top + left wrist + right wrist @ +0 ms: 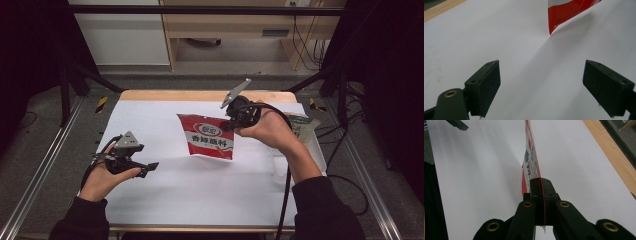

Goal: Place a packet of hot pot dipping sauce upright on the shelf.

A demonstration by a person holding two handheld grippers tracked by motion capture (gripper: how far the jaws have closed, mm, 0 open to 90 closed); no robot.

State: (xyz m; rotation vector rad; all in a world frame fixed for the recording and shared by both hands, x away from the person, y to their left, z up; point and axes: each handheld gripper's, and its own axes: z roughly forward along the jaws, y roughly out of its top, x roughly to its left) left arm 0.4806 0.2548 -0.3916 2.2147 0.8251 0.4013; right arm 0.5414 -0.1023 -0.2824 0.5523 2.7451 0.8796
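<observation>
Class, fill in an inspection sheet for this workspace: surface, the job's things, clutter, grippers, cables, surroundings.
Surface: white sheet over a wooden table.
Job's things: red snack packet, held up by one corner.
Clutter: crumpled wrapper at the right edge.
Grippers: left gripper open, nothing between its jaws; right gripper shut on the packet.
Cables: black cable trailing along the right forearm.
Surroundings: dark frame, wooden shelving, grey floor.

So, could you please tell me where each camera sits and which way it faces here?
High view: above the person's side, looking forward and down on the white table; both forearms, left gripper, right gripper.
Left gripper view: along its open jaws at the table and the red packet.
Right gripper view: along its jaws, shut on the packet's edge.
All three views share the red packet.
</observation>
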